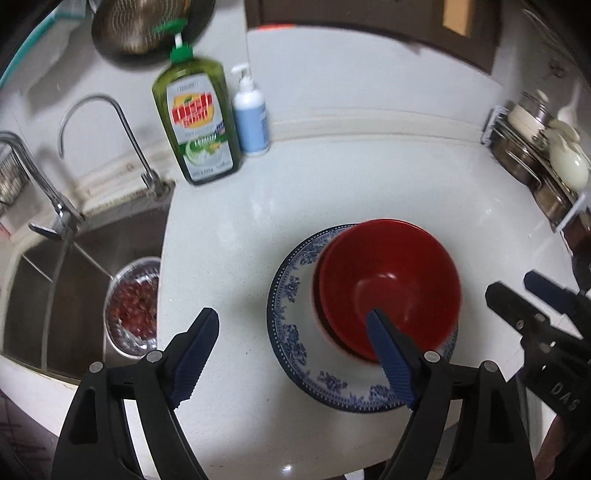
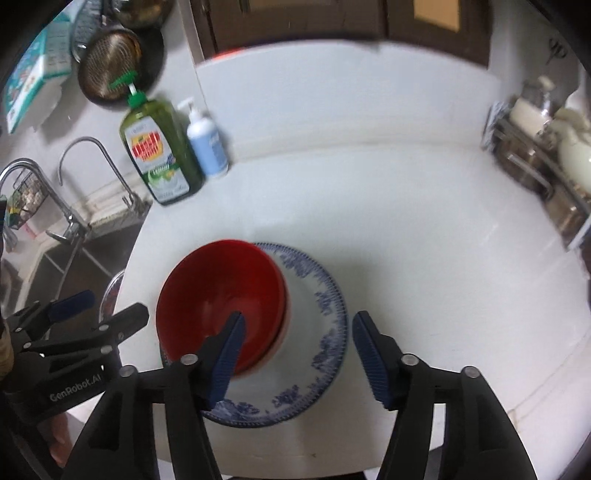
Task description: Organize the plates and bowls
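Countertop (image 1: 229, 236); both grippers open-jawed above.

Red bowls (image 1: 388, 280) sit on blue-patterned white plate (image 1: 291, 295).

A white surface (image 1: 229, 236) is running up to a pale wall (image 1: 332, 74), with a dark wooden frame (image 1: 369, 22) sitting above it. A steel sink (image 1: 74, 295) is lying at the left under two curved taps (image 1: 110, 129). A wire rack (image 1: 532, 162) is standing at the right.
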